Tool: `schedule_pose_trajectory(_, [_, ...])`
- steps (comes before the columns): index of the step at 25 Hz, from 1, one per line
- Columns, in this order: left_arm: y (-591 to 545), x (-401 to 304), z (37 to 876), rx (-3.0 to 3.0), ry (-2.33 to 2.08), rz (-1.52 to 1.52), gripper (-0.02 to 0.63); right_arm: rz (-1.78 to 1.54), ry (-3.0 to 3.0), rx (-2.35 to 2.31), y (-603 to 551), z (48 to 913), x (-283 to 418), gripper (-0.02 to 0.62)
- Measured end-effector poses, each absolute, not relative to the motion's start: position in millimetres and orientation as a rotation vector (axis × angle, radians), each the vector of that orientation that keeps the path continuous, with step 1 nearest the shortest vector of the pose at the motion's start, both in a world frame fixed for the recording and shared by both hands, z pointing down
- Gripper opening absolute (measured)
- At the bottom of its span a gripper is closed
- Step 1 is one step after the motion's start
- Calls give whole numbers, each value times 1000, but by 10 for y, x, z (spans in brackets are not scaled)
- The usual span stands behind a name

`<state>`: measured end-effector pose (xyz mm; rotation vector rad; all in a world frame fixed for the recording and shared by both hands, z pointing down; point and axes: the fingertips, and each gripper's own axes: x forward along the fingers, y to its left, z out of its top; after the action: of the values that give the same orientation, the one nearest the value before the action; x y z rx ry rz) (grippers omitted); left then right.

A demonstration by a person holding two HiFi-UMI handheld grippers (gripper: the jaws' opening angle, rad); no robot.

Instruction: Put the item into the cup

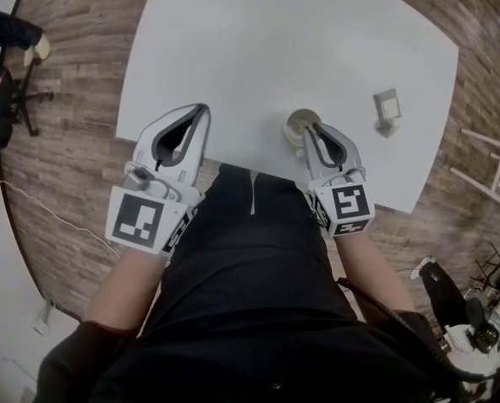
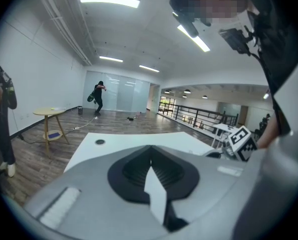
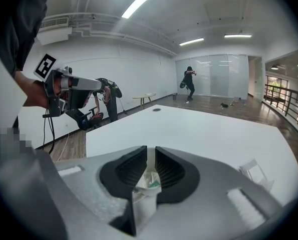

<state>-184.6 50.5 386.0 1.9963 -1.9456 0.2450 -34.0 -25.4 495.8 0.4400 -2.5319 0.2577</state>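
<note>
Person's black torso (image 1: 250,259) fills 6 o'clock. Right gripper (image 1: 312,128) over cup (image 1: 293,121), jaws slightly parted, gripping nothing; crumpled item (image 3: 149,181) between them, in cup mouth. Left gripper (image 1: 205,107) at cup's 9 o'clock, closed, empty. Risk: cup near table (image 1: 275,40) edge; off-line lift may snag rim, tip it.

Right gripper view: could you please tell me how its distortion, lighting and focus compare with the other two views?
Right gripper view: strong fisheye with dark corners, the ceiling strips glare, and the near tool looks soft. Left gripper view: the same bowing, with one strip blown out white. Head view: even light, only faint shadows, and the table edges curve.
</note>
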Motion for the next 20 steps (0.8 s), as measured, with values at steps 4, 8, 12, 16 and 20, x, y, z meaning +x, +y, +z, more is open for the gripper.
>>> schedule_pose_trajectory(4, [464,-1832,3772,1995,-1947,219,-2,253,-2544,460,-293,4908,-346,61])
schedule_pose_trajectory(8, [451,-1876,3775,2011,-1961,263,-2,253,-2559,484,-341,4858,-353,63])
schedule_pose_trajectory(12, [450,-1870,3751,2036,-1960,264,-2,247,-2570,515,-365,4807,-342,63])
schedule_pose_trajectory(16, [427,-1830,3692,2045,-1956,241,-2,239,-2577,551,-394,4740,-289,63])
schedule_pose_trajectory(20, [383,-1825,3683,2069,-1945,260,-2,240,-2576,587,-440,4711,-252,63])
